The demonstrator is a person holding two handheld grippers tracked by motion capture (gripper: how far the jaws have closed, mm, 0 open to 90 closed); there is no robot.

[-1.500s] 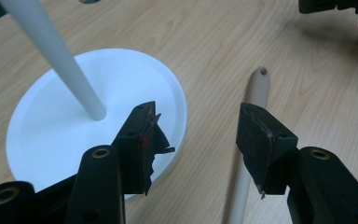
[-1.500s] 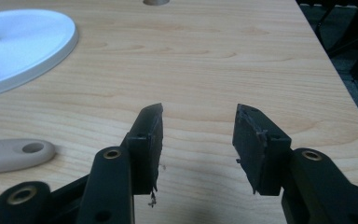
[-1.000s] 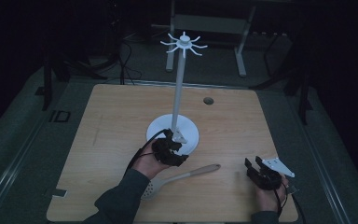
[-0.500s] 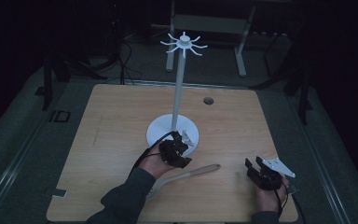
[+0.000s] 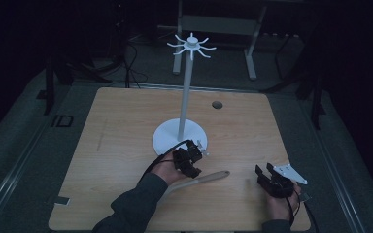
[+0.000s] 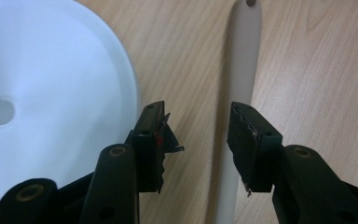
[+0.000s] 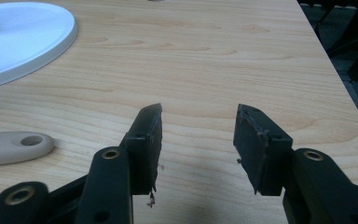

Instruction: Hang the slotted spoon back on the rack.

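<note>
Lowered toward the beige utensil handle [image 6: 240,88] just beside the white stand base [image 6: 51,88], the left hand-held gripper [image 5: 190,162] has been narrowing its jaws, which straddle the handle without pressing yet; a grasp looks imminent. Right of the base, the right hand-held gripper [image 7: 198,149] rests spread and empty near the worktop [image 5: 126,121] edge, with bare wood ahead.

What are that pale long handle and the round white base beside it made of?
The handle looks like matte beige plastic or silicone: even colour, no grain, a moulded hole at its end. The white base seems smooth plastic or painted metal, with a soft sheen. The table shows printed-looking wood grain, probably laminate.
</note>
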